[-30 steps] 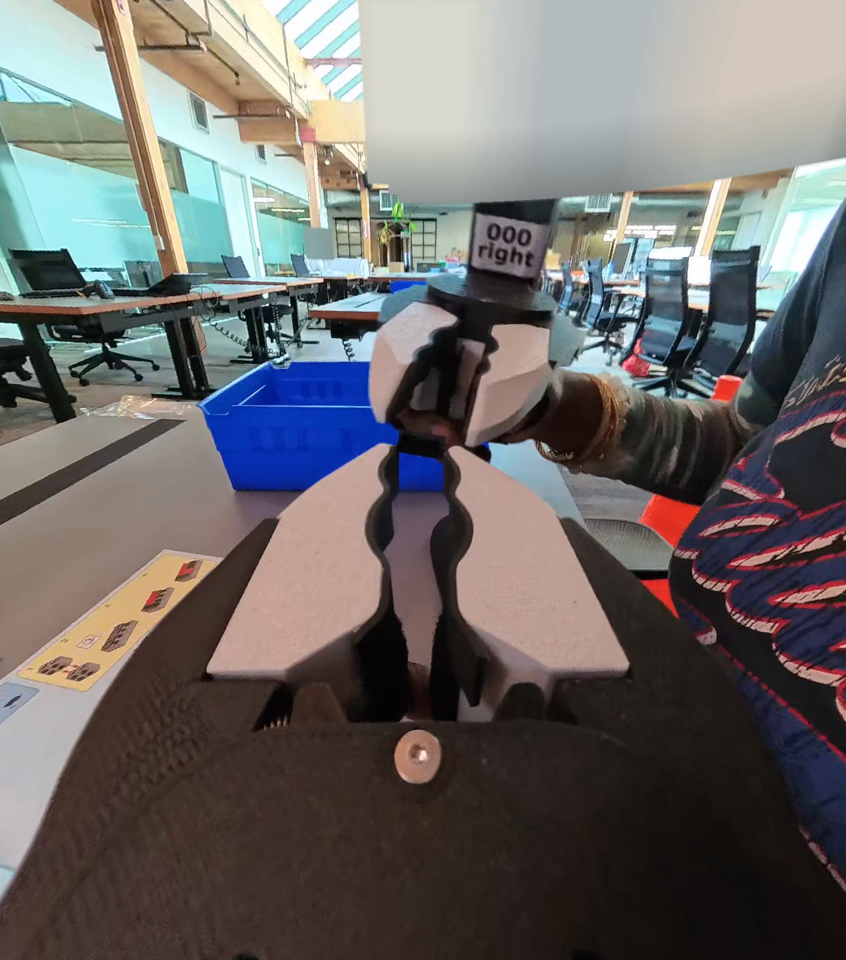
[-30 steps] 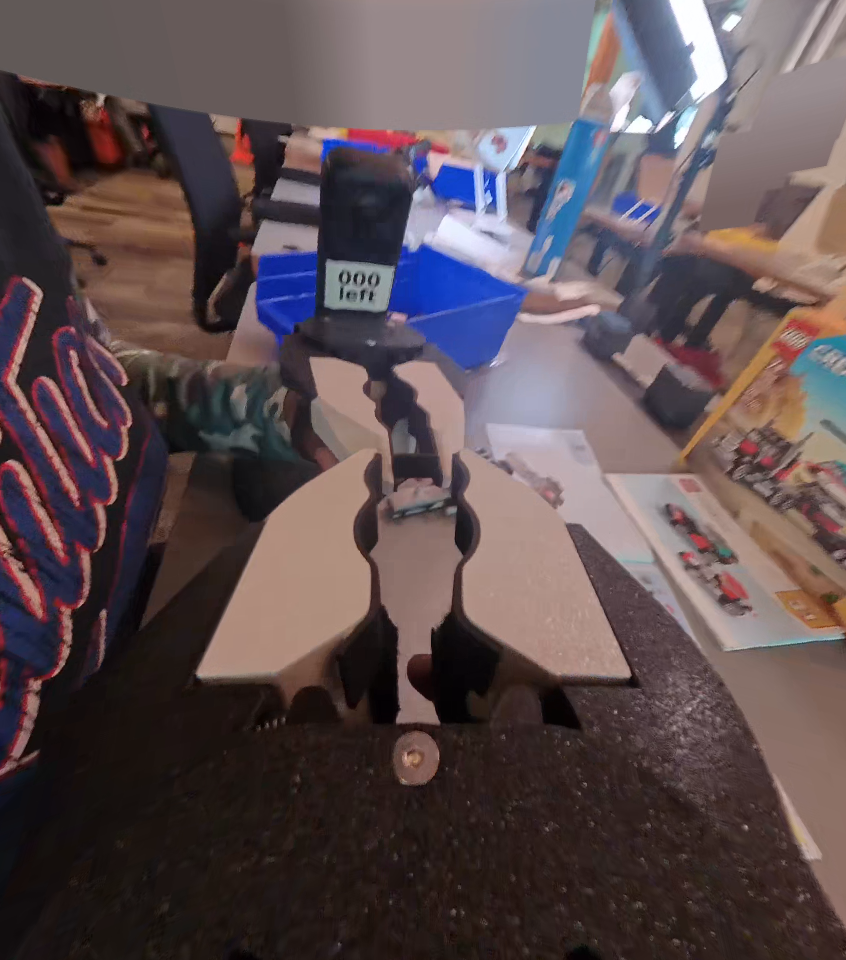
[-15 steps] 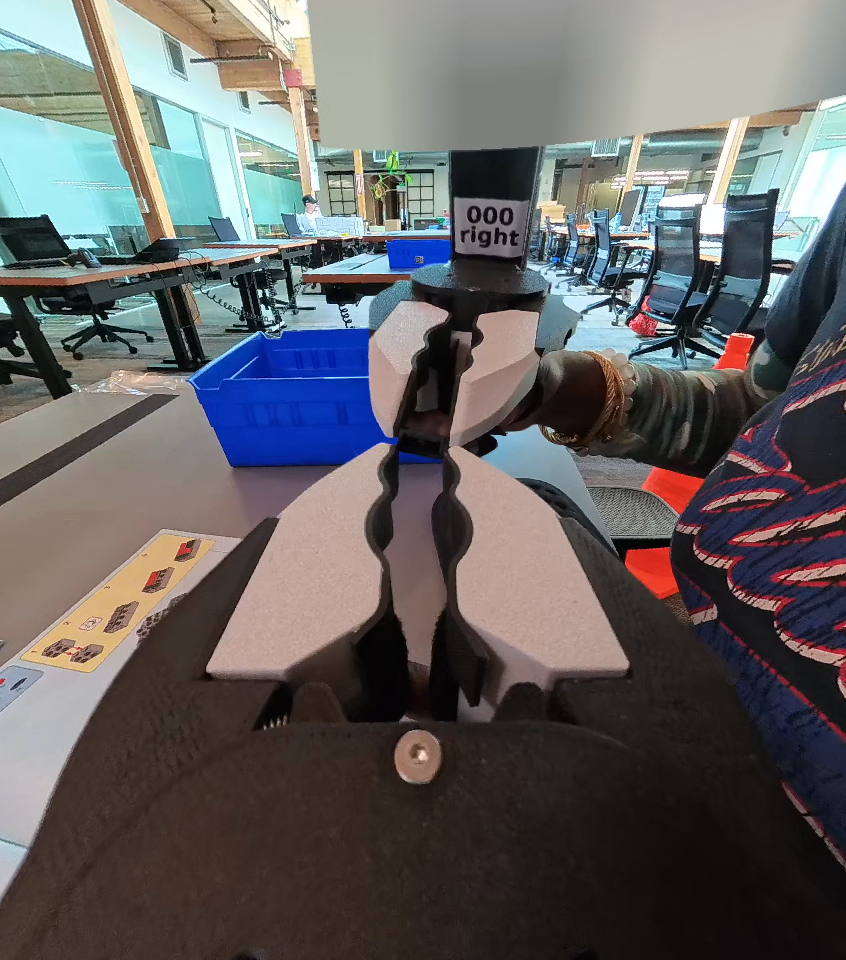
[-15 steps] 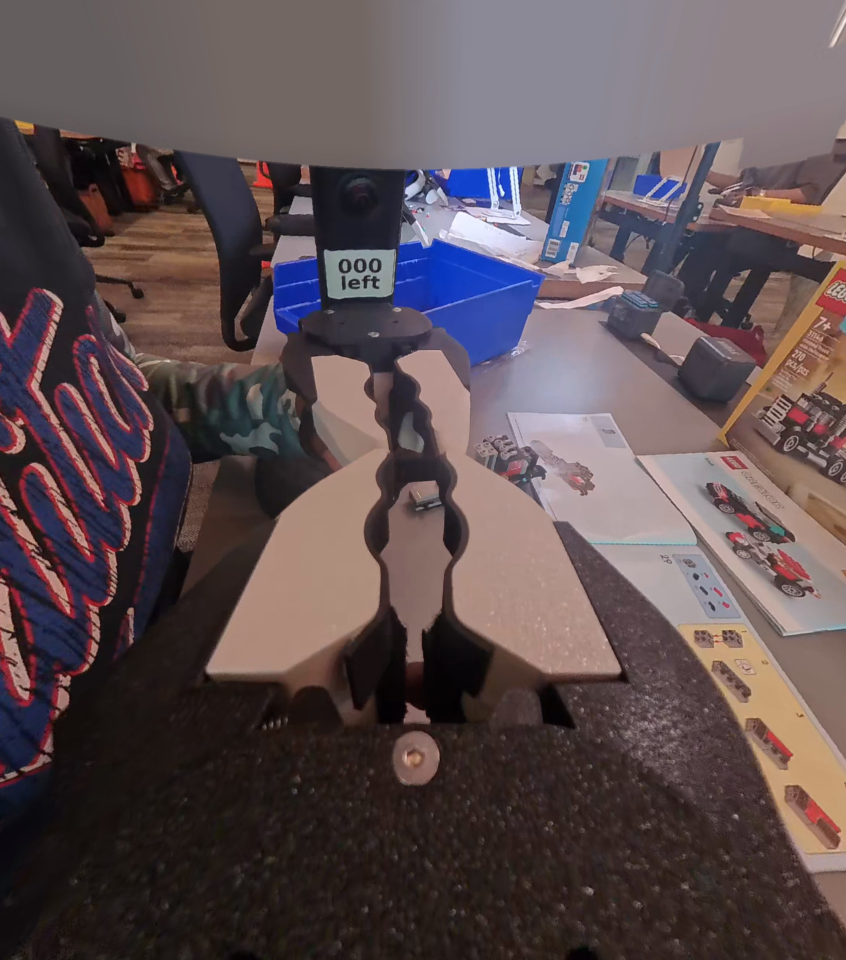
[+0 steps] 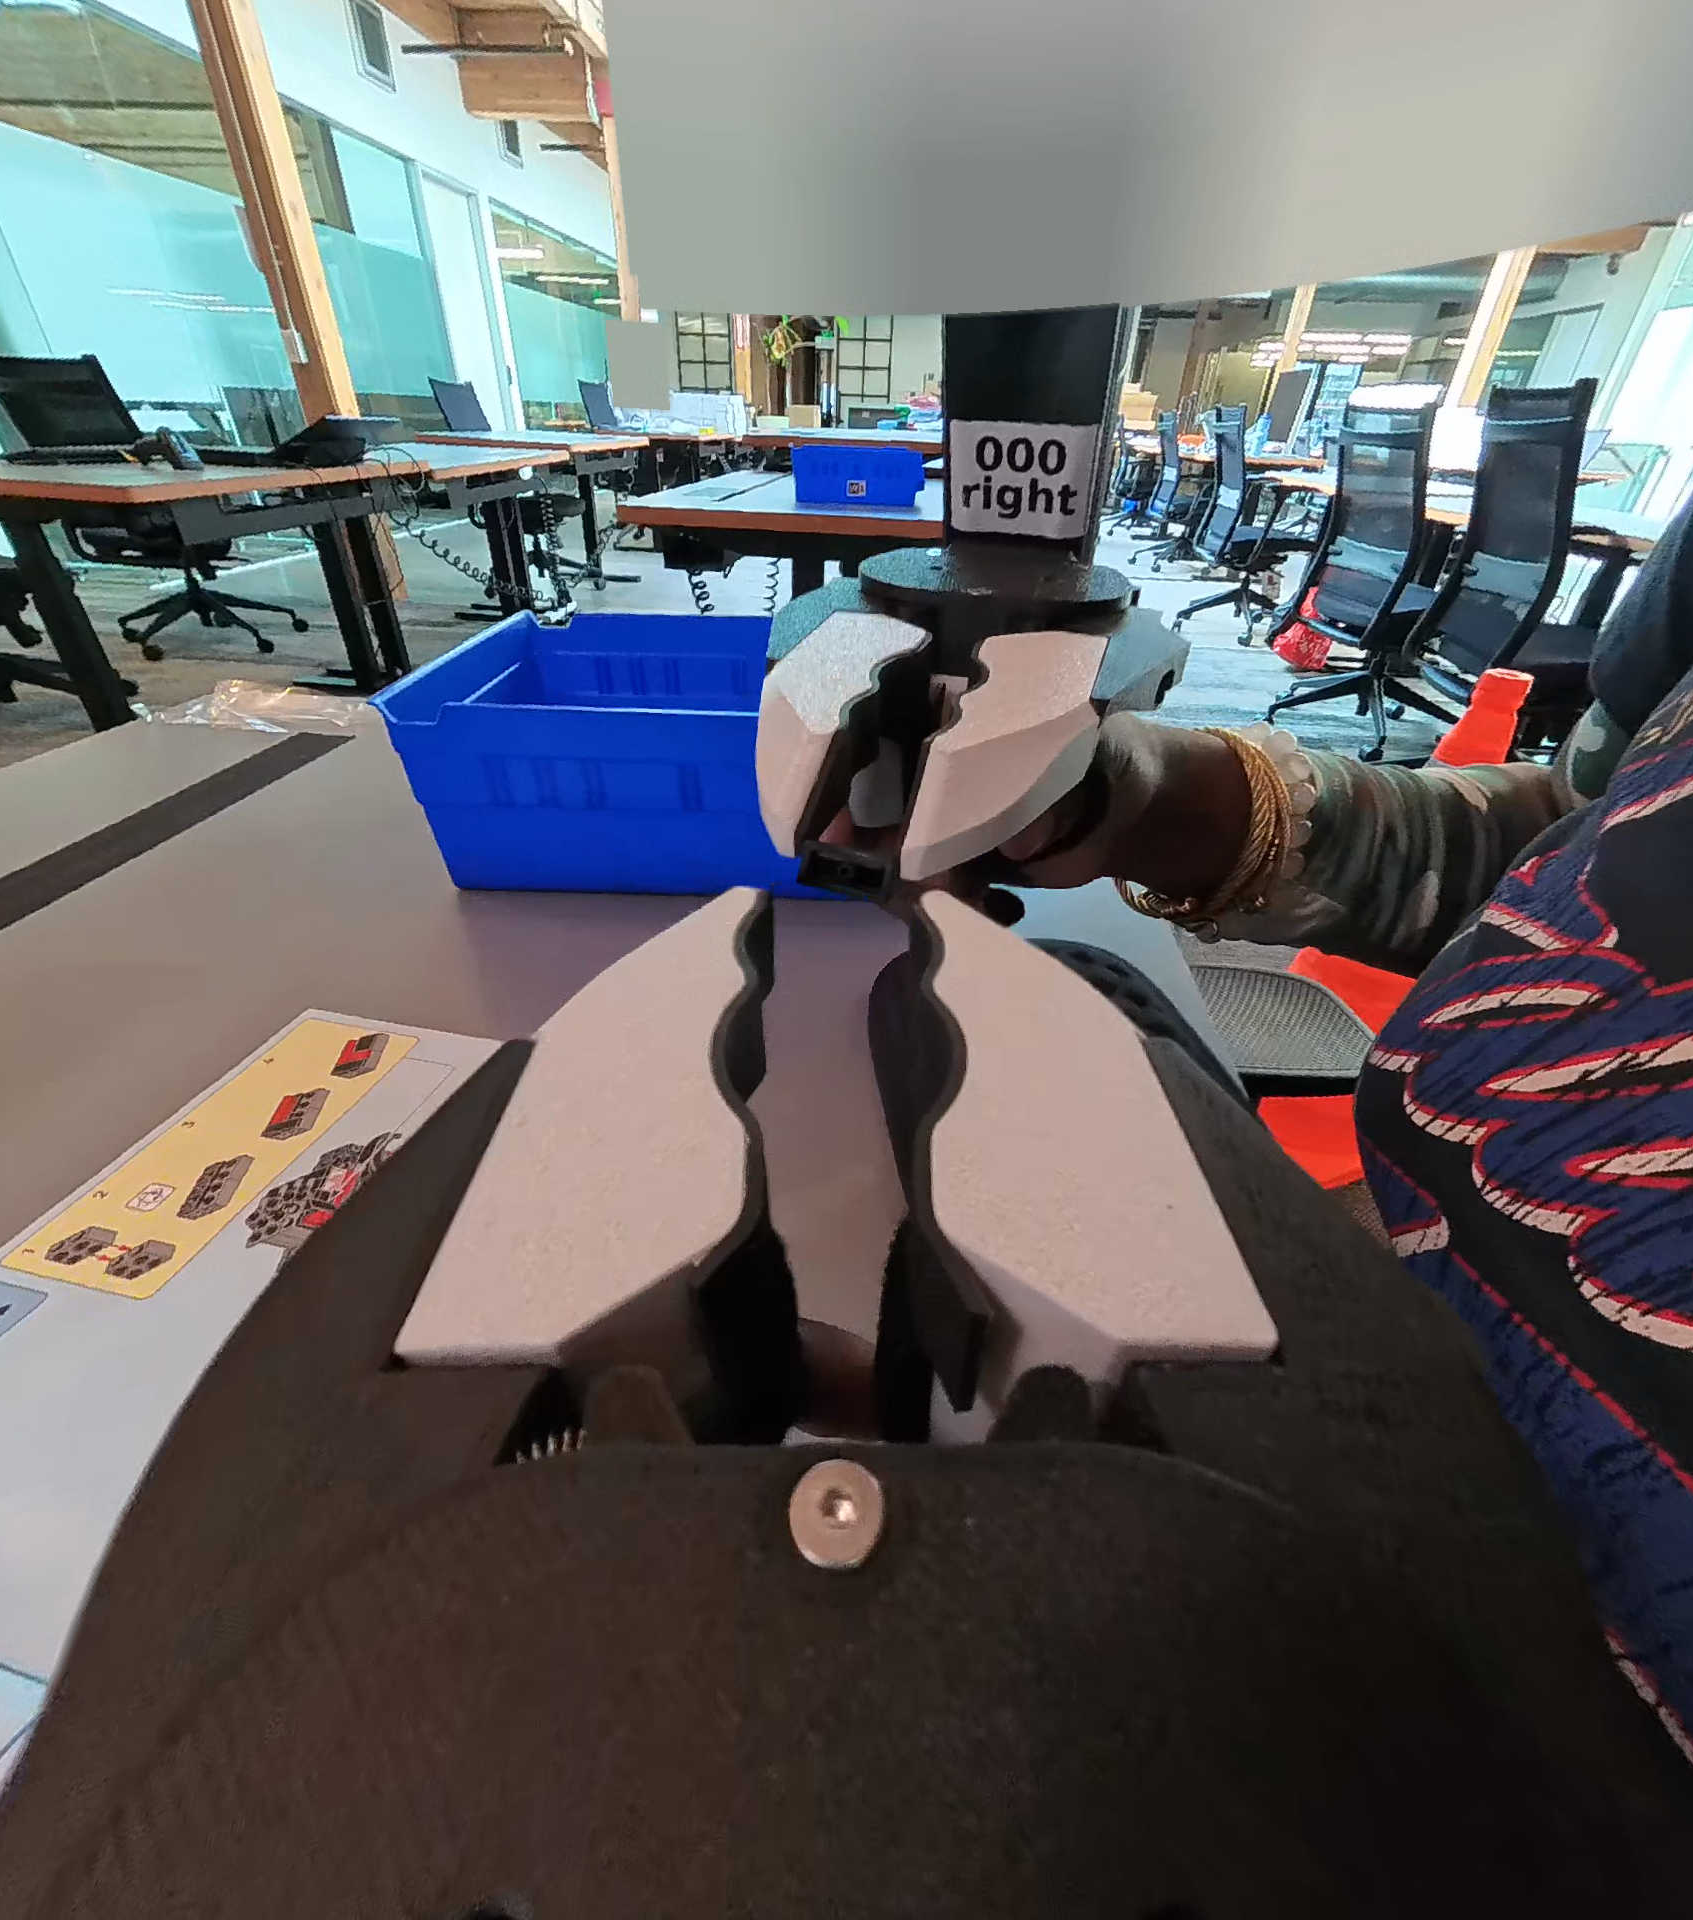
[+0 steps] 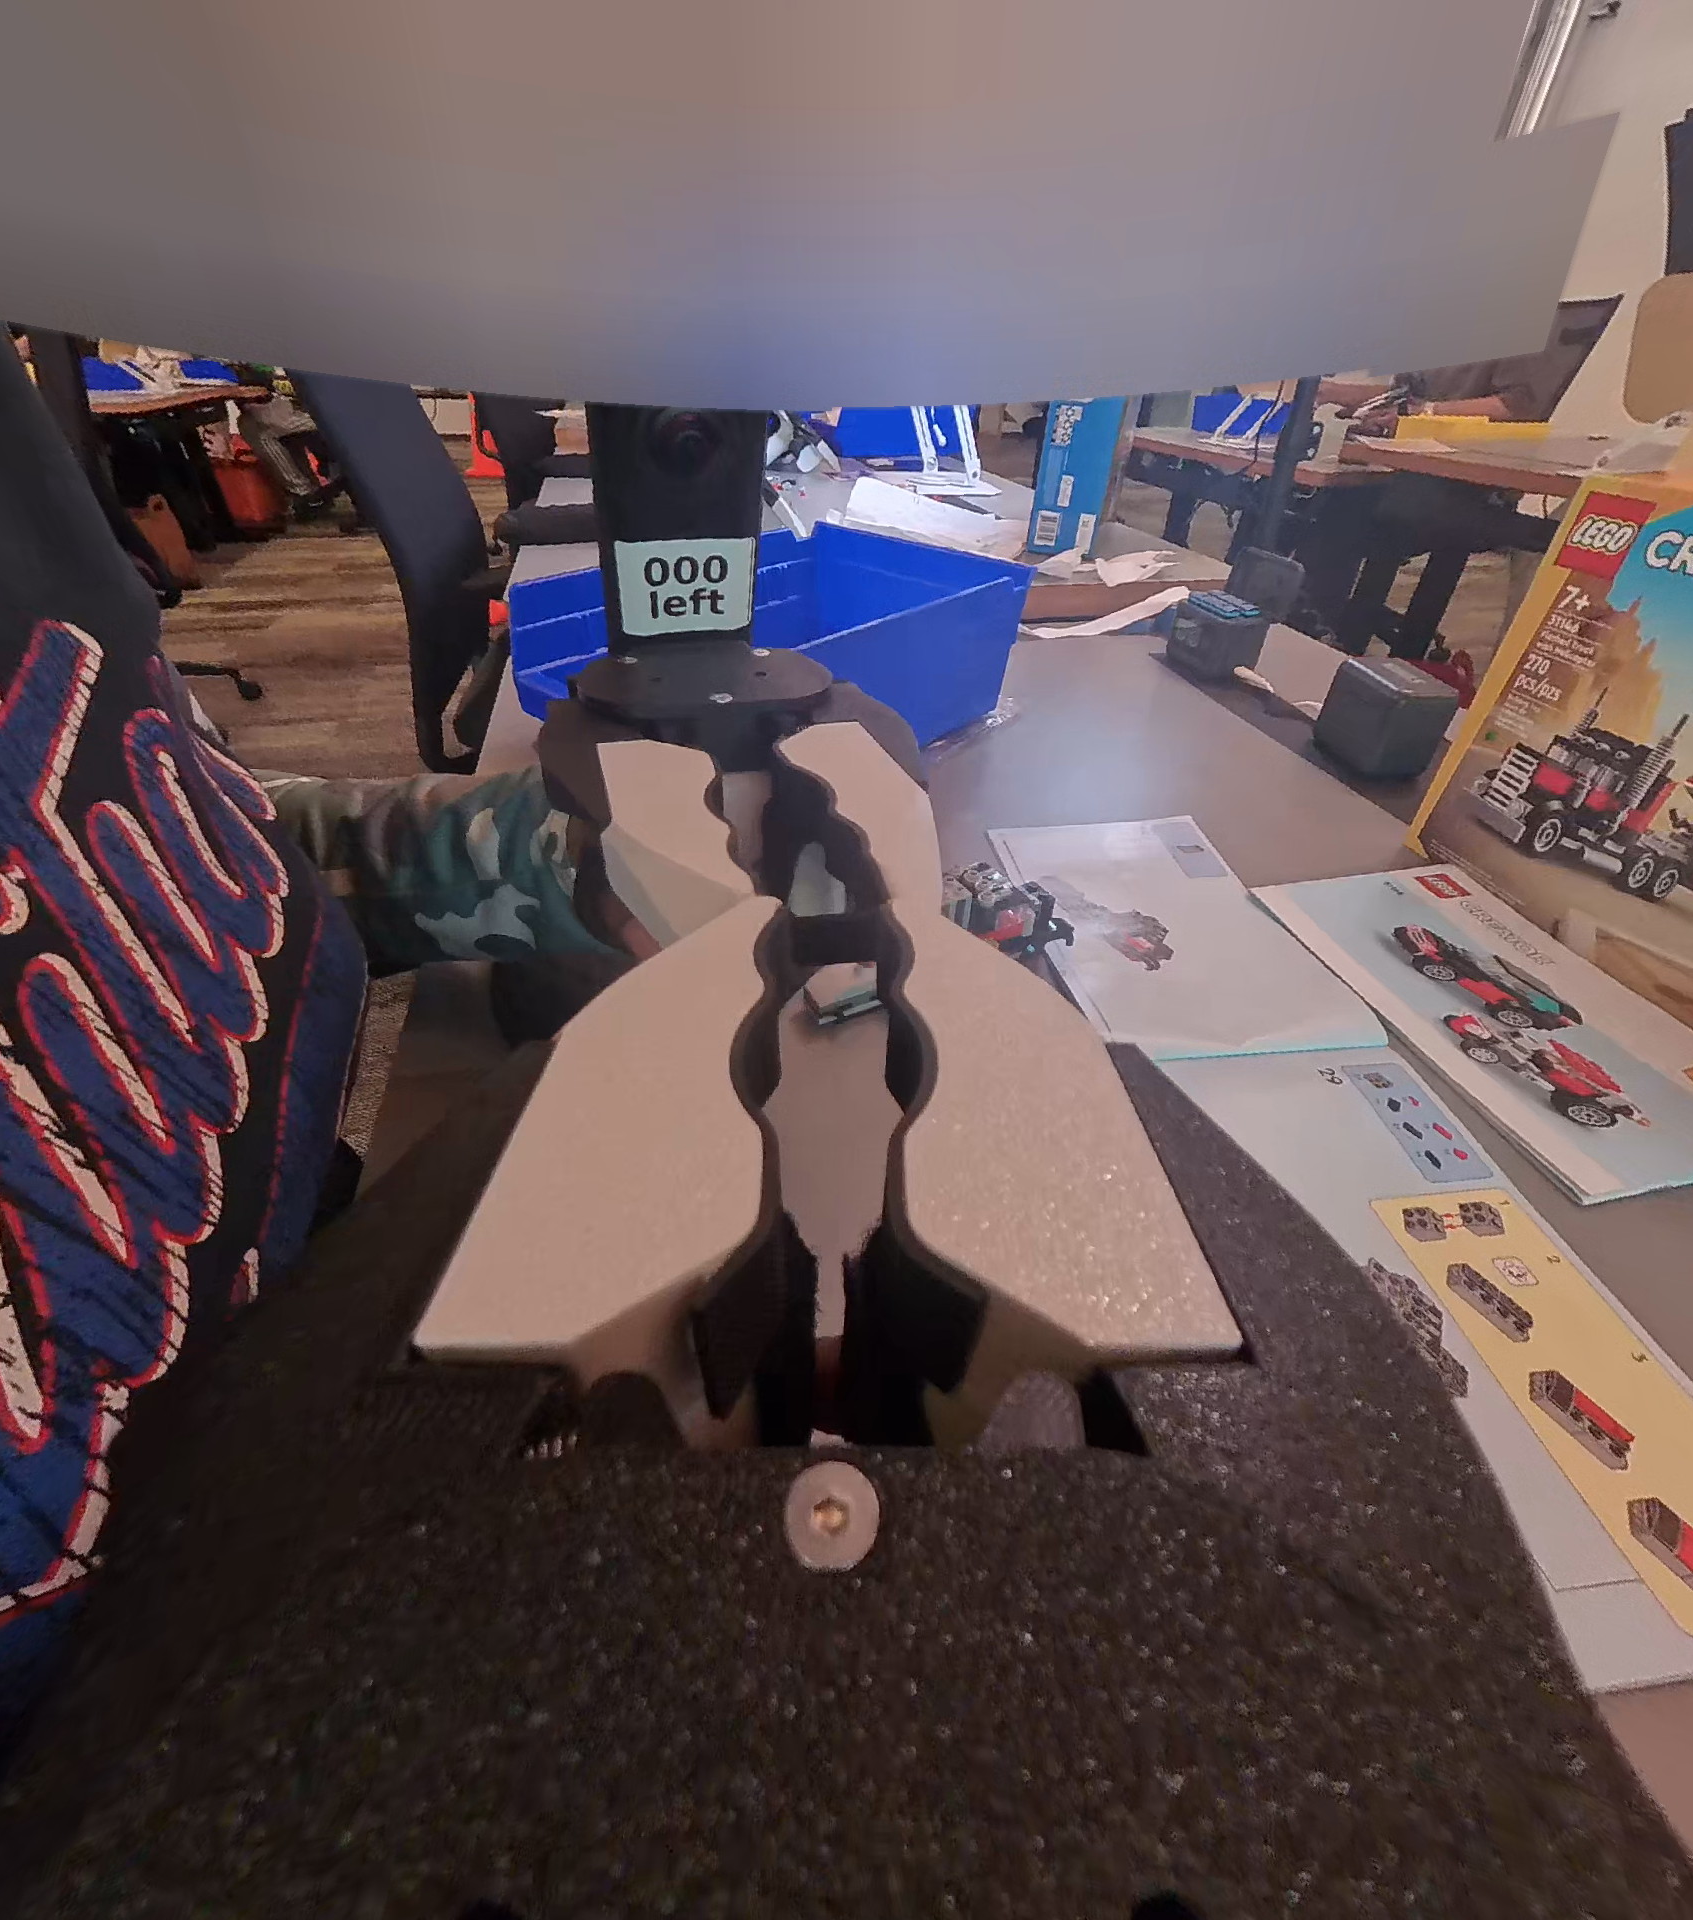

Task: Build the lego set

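Grey table (image 5: 198, 935) — right gripper (image 5: 847, 878) clamping black piece (image 5: 844, 871), left gripper (image 5: 837, 925) parted.

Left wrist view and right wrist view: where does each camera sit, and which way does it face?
Left wrist view: sits on the left tool, faces the right tool and bin; shirt at right.
Right wrist view: sits on the right tool, faces the left tool and box; shirt at left.
Shared: both tools, bin, manual.

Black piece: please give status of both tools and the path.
Left tool open, empty. Right tool shut on black piece, at left's tips. Small teal piece lies on table below.
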